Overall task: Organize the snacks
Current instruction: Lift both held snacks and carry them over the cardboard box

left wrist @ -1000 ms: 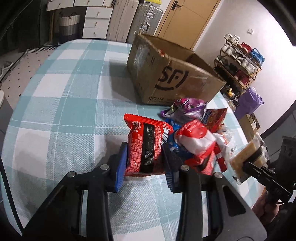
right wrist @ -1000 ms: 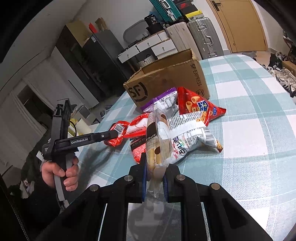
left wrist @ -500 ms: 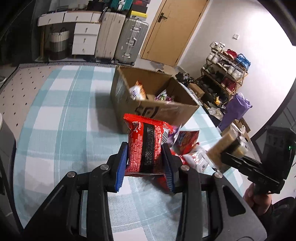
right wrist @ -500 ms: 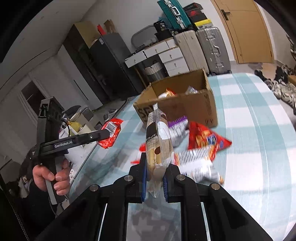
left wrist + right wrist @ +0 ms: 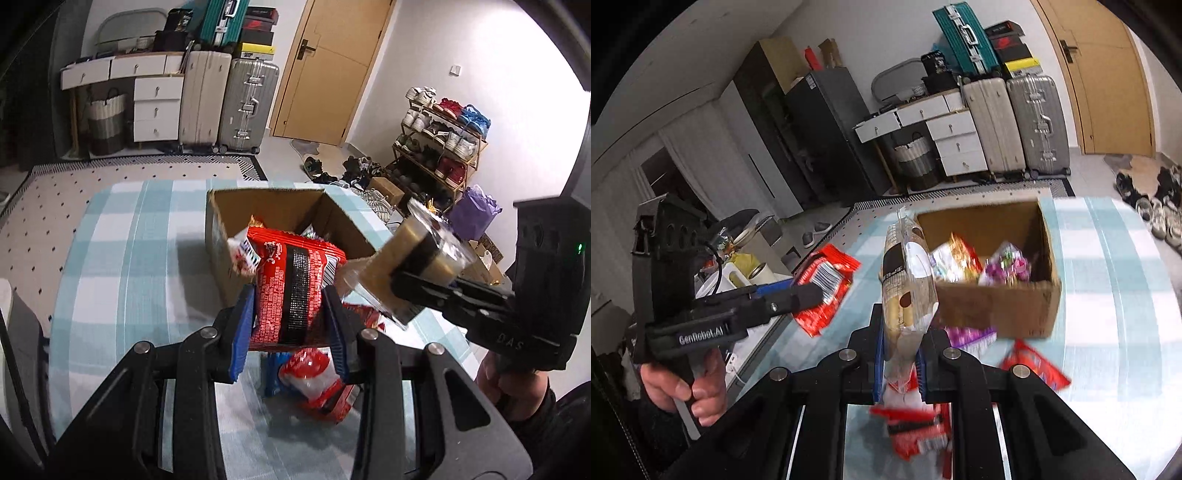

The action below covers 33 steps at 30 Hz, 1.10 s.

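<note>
My left gripper [image 5: 291, 325] is shut on a red snack packet with a black band [image 5: 291, 291], held in the air just short of the open cardboard box [image 5: 218, 236]. My right gripper [image 5: 900, 360] is shut on a clear pack of biscuit rolls [image 5: 905, 280], raised near the box [image 5: 997, 314]. Each wrist view shows the other gripper: the right gripper [image 5: 410, 288] with its clear pack [image 5: 417, 258], the left gripper [image 5: 812, 291] with its red packet [image 5: 825, 284]. Several bright packets lie inside the box. Loose red packets [image 5: 317, 387] stay on the checked tablecloth [image 5: 122, 288] below.
Suitcases [image 5: 243, 103] and white drawers [image 5: 155, 107] stand against the far wall by a wooden door [image 5: 332, 70]. A shoe rack [image 5: 439, 147] is at the right. A hand [image 5: 683, 384] grips the left tool's handle. Purple and red packets [image 5: 1034, 365] lie beside the box.
Both grippers have risen with their packets and moved toward the box. The box's inside, hidden a second ago, now shows. The snack pile has dropped low in both views.
</note>
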{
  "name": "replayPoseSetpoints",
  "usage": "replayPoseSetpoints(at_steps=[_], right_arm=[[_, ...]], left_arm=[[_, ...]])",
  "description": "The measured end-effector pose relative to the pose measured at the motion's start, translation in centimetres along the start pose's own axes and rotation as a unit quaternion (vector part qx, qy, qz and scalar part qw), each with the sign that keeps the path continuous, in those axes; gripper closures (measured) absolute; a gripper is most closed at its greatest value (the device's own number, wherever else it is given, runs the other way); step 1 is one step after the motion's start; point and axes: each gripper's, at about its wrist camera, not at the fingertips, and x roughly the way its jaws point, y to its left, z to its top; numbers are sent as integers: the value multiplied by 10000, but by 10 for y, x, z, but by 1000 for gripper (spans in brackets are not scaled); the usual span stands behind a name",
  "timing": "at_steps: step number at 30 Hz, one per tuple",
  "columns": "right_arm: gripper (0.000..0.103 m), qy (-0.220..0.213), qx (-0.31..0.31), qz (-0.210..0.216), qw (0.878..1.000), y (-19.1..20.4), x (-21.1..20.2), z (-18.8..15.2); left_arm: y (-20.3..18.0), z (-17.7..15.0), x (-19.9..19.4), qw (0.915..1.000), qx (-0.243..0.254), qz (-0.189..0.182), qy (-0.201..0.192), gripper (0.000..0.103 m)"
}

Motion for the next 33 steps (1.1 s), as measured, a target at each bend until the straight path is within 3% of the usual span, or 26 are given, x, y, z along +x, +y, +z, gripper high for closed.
replayPoseSetpoints(at_steps=[8, 18, 33], right_arm=[[89, -92, -178, -102, 9997, -2, 10, 45], [89, -46, 0, -263, 9996, -29, 34, 80], [89, 259, 165, -478, 9984, -70, 87, 96]], left_arm=[[-11, 45, 11, 9999, 28, 102, -87, 70], [-17, 92, 44, 9997, 239, 78, 77, 70], [-5, 111, 117, 9983, 377, 213, 384, 70]])
